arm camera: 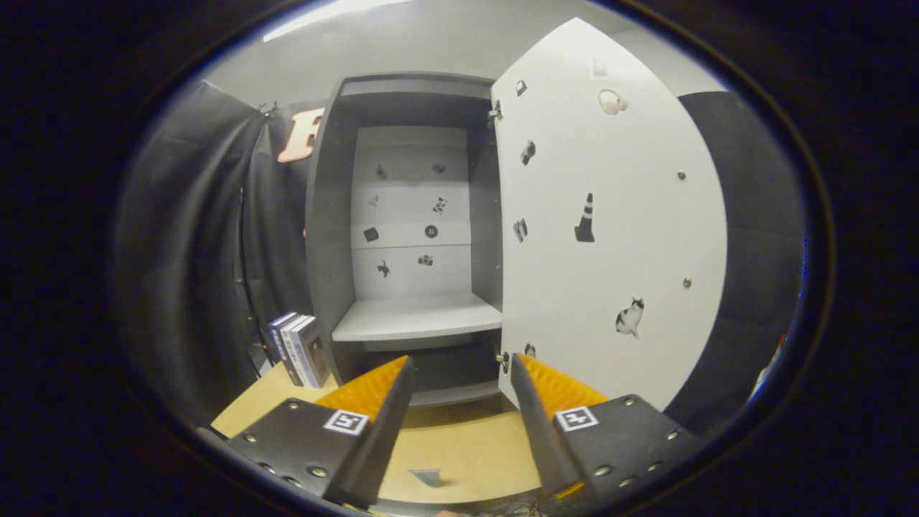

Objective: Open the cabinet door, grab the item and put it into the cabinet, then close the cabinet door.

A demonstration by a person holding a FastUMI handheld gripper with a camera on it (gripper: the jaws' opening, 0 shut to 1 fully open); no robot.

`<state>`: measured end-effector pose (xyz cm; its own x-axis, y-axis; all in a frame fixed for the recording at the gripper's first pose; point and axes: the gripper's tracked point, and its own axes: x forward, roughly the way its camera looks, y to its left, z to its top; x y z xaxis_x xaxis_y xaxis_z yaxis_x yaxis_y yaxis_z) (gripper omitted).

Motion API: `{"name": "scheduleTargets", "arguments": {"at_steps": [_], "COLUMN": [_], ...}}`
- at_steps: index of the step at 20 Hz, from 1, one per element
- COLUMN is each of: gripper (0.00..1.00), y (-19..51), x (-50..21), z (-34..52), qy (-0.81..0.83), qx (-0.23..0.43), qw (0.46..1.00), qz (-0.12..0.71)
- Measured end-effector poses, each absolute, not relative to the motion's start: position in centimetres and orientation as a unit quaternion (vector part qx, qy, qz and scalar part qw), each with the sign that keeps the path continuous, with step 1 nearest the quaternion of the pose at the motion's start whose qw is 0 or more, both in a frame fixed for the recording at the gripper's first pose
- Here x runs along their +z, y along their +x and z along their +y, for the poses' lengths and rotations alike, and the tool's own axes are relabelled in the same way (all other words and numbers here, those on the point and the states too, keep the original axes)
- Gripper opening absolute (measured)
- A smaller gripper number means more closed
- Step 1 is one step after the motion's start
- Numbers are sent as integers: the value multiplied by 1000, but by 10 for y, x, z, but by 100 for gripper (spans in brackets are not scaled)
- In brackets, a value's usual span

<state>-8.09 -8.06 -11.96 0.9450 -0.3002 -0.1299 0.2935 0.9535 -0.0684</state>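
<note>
Two fingers of your gripper [459, 373] are gaping wide, holding nothing. Cabinet door [610, 230] is hanging open right; boxed item [301, 350] is standing far left on table [467, 438].

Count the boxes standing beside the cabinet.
3, upright side by side on the table, left of the open cabinet: outer, middle, nearest. More may hide behind. The claw is open, holding nothing.
</note>
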Motion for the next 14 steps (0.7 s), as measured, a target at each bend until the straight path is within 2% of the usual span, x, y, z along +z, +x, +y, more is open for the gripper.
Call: {"name": "scheduleTargets", "arguments": {"at_steps": [2, 14], "gripper": [97, 98], "y": [-77, -60], "x": [-148, -347], "z": [-76, -47], "qy": [-22, 38], "qx": [-147, -105], "qw": [985, 962], "qz": [87, 248]}}
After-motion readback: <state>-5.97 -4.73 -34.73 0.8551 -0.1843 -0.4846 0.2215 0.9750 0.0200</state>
